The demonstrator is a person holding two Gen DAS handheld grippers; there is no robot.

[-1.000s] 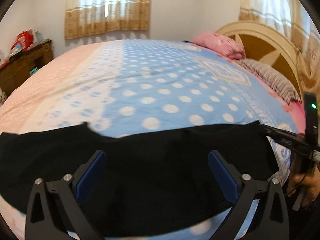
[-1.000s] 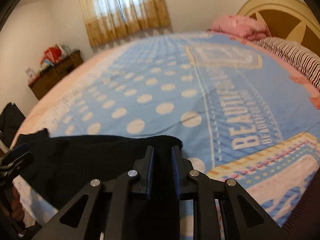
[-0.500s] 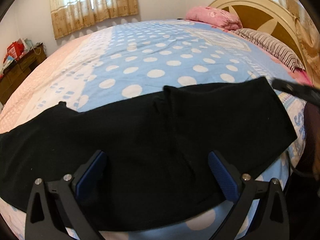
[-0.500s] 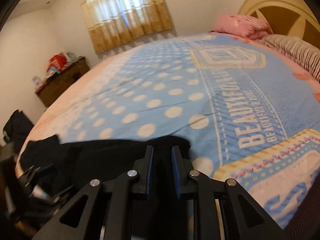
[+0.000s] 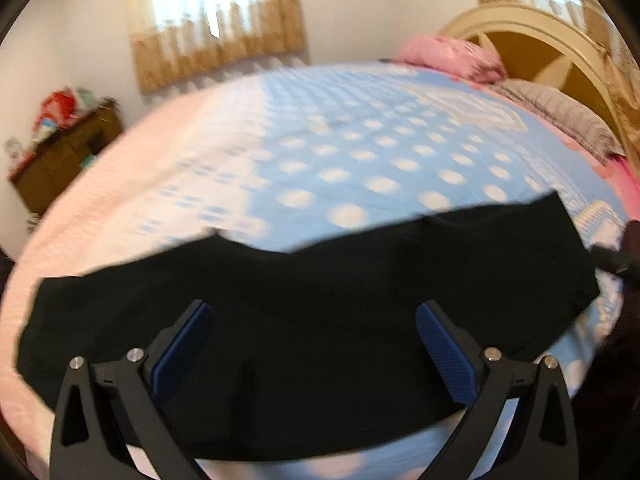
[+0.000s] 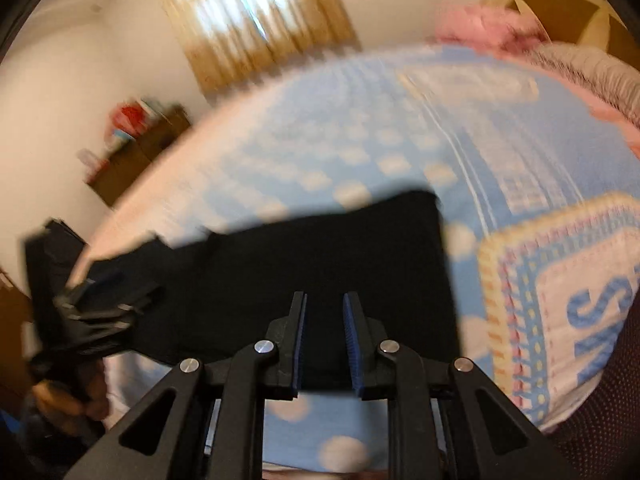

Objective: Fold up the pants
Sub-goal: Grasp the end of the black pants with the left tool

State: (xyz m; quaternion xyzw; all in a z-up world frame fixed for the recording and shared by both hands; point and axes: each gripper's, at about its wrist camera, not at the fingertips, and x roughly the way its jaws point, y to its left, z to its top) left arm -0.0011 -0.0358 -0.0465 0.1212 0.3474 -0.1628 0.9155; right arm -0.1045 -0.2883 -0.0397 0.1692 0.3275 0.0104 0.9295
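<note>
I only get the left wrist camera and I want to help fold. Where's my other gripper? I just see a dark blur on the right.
Observer: The right gripper hangs over the right end of the black fabric pants, by their near edge.
Child: Is it pinching them?
Observer: Its fingers are nearly together, with a narrow gap. I cannot tell whether any cloth is caught.
Child: What's next to it?
Observer: To the right of the pants, the blue dotted bedspread has a white panel with big blue letters.
</note>
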